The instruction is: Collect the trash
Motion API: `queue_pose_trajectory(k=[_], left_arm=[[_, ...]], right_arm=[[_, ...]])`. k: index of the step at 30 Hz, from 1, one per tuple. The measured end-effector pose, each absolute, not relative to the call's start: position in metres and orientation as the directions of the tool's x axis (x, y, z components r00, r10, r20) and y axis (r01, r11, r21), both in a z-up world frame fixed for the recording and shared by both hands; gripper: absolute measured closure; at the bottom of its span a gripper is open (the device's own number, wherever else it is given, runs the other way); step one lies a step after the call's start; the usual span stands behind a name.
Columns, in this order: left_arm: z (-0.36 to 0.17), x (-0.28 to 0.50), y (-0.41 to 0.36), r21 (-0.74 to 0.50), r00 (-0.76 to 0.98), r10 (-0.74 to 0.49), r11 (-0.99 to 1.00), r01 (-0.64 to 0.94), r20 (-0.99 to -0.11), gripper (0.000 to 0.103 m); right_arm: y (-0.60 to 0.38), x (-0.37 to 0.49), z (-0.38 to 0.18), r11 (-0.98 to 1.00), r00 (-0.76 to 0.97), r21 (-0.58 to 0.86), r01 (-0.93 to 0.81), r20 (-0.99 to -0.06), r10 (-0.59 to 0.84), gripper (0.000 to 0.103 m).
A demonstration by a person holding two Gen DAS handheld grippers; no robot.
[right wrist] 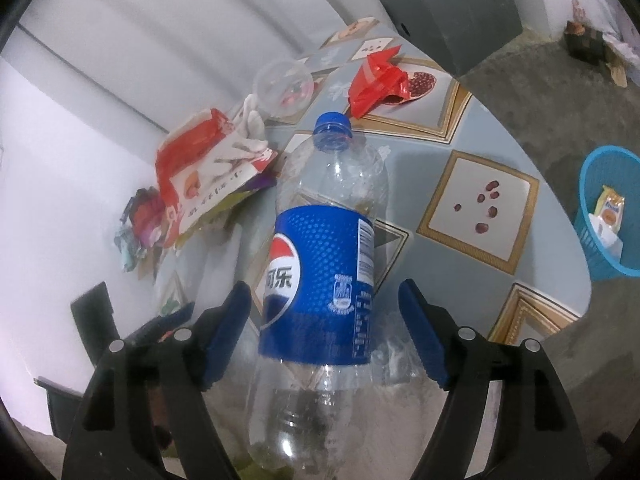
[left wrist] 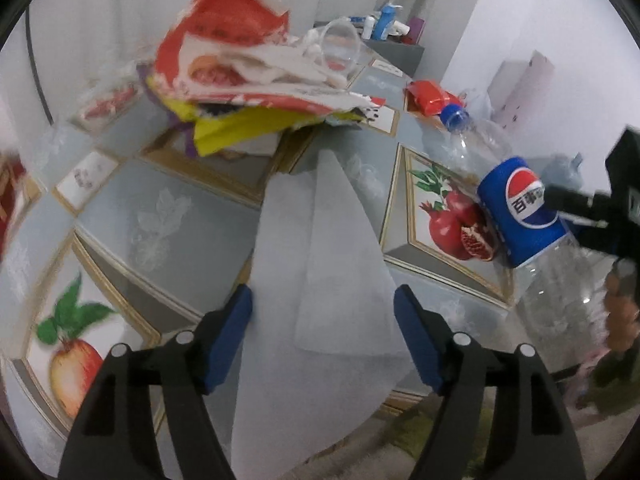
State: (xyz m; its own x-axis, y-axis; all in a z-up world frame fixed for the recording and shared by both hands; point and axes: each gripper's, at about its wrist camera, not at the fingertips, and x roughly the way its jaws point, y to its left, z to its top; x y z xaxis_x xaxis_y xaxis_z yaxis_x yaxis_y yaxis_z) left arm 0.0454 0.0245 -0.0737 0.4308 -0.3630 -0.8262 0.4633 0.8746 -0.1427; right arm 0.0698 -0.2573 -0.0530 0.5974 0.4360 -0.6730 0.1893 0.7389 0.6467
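A white paper sheet (left wrist: 320,264) lies between the fingers of my left gripper (left wrist: 324,328), draped over the table's near edge. The jaws stand open, their blue pads at the sheet's sides without pinching it. An empty clear Pepsi bottle (right wrist: 320,264) with a blue label and blue cap points away from my right gripper (right wrist: 326,328). It sits between the open jaws with a gap on each side. The same bottle (left wrist: 520,216) shows at the right of the left wrist view, its base past the table edge.
On the fruit-patterned table (right wrist: 480,132) sit a heap of red, white and yellow wrappers (left wrist: 240,60), a clear plastic cup (right wrist: 284,88) and a crumpled red wrapper (right wrist: 380,80). A blue basket (right wrist: 608,216) holding packets stands on the floor at right. A grey box (right wrist: 452,16) stands beyond.
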Motion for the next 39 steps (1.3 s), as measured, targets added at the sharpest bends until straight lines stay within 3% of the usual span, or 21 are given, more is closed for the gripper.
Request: queue_pose_trajectory(k=[8, 14, 20, 24, 39], left_arm=[[-0.074, 0.037, 0.011, -0.018, 0.496, -0.304, 0.865, 0.501, -0.814, 0.071], [-0.074, 0.039, 0.010, -0.012, 0.498, -0.316, 0.853, 0.522, -0.807, 0.094], [-0.071, 0.038, 0.012, -0.034, 0.494, -0.338, 0.849, 0.527, -0.801, 0.100], [-0.062, 0.036, 0.015, -0.037, 0.510, -0.355, 0.847, 0.531, -0.783, 0.100], [-0.008, 0.023, -0.004, -0.052, 0.543, -0.462, 0.793, 0.607, -0.701, 0.100]], right_arm=[[-0.249, 0.083, -0.059, 0.730, 0.578, 0.661, 0.174, -0.668, 0.468, 0.031], [-0.247, 0.085, -0.067, 0.719, 0.562, 0.672, 0.177, -0.669, 0.487, 0.031], [-0.243, 0.089, -0.071, 0.697, 0.560, 0.697, 0.169, -0.650, 0.514, 0.034], [-0.240, 0.092, -0.073, 0.675, 0.556, 0.721, 0.159, -0.630, 0.542, 0.045], [-0.266, 0.060, -0.052, 0.641, 0.669, 0.758, 0.120, -0.539, 0.512, 0.048]])
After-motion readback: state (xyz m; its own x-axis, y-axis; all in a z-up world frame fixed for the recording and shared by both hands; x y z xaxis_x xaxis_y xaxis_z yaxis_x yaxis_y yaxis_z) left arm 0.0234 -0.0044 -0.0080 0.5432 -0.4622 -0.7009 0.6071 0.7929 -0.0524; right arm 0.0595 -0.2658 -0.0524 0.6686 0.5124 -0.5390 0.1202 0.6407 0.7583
